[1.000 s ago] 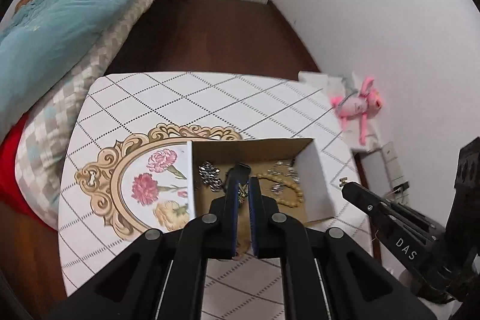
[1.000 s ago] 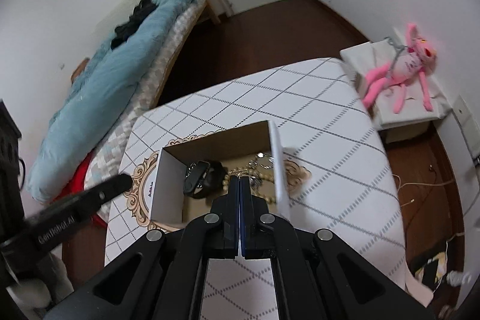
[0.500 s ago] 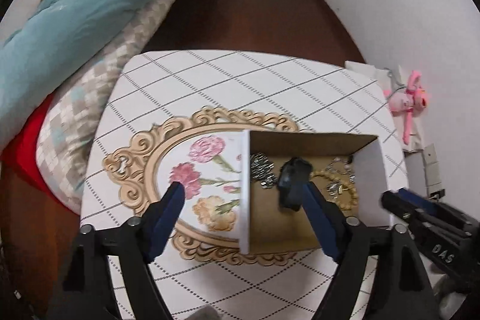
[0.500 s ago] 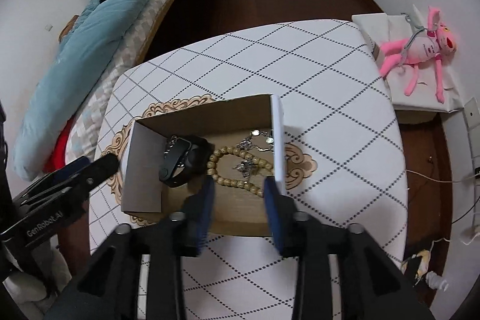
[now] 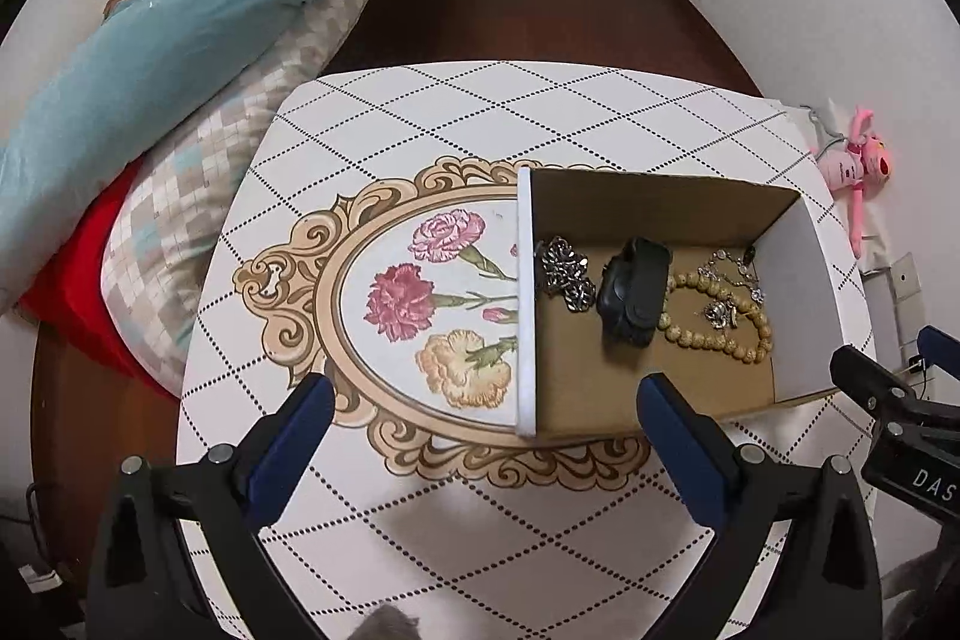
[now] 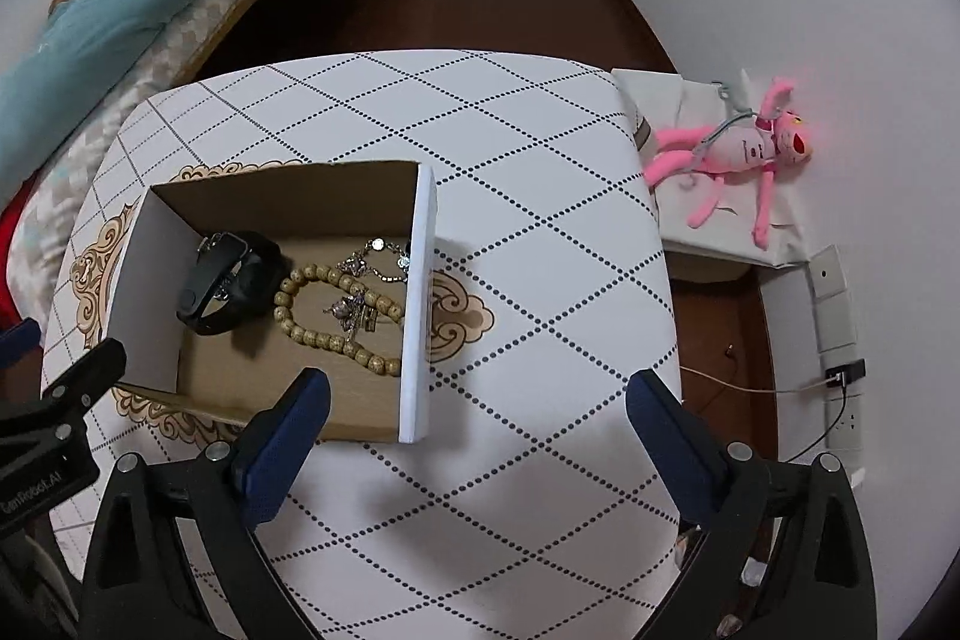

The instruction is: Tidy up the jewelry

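Observation:
An open cardboard box (image 5: 660,202) (image 6: 423,292) sits on the table. Inside lie a black watch (image 5: 633,289) (image 6: 231,280), a wooden bead bracelet (image 5: 717,322) (image 6: 336,310), a dark silver chain piece (image 5: 564,274) and small silver jewelry (image 5: 729,274) (image 6: 375,259). My left gripper (image 5: 486,406) is open wide and empty, above the near side of the box's left wall. My right gripper (image 6: 477,400) is open wide and empty, above the near side of the box's right wall.
The white table (image 5: 480,118) (image 6: 510,160) has a diamond pattern and a floral medallion (image 5: 420,292). A bed with a teal blanket (image 5: 180,16) stands to the left. A pink plush toy (image 6: 738,148) lies on a low stand at the right. Wall sockets (image 6: 840,310) are nearby.
Both grippers went from shut to wide open and pulled back and up from the box. The black watch now lies in the box.

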`<action>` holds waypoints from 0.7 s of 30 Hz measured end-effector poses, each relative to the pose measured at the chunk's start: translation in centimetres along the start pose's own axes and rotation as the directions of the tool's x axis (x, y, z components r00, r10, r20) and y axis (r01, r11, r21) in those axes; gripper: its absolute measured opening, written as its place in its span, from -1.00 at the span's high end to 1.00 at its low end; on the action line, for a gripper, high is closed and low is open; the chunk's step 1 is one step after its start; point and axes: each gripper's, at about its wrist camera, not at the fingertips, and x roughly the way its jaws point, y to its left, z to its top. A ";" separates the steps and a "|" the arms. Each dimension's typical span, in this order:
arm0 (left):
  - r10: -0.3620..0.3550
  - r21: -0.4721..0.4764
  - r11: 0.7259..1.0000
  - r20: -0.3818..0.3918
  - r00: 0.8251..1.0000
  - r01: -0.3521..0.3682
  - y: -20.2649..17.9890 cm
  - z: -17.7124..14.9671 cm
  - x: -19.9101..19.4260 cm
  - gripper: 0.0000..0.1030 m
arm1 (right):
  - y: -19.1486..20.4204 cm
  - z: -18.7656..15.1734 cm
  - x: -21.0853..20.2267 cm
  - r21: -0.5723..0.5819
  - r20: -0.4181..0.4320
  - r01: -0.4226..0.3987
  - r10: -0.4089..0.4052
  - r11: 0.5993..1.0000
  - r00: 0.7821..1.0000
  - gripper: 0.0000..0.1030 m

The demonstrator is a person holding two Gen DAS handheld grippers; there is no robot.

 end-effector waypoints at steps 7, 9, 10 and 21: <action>0.008 -0.016 1.000 0.054 0.998 -0.007 0.0 -1.0 -3.6 -1.00 | -0.1 -1.1 -2.2 0.019 0.040 0.002 -0.003 1.000 0.999 -1.00; 0.013 -0.021 1.000 0.084 0.996 -0.012 0.2 -1.7 -5.5 -1.00 | 0.0 -1.7 -3.7 0.024 0.062 0.002 -0.004 1.000 0.998 -1.00; 0.014 -0.021 1.000 0.092 0.996 -0.013 0.3 -1.9 -6.2 -1.00 | 0.0 -2.1 -4.5 0.024 0.074 0.002 -0.004 1.000 0.997 -0.99; -0.022 -0.019 0.999 0.205 0.979 0.027 0.8 -5.0 -16.8 -1.00 | -0.7 -6.4 -15.8 0.062 0.221 -0.019 0.005 0.998 0.975 -1.00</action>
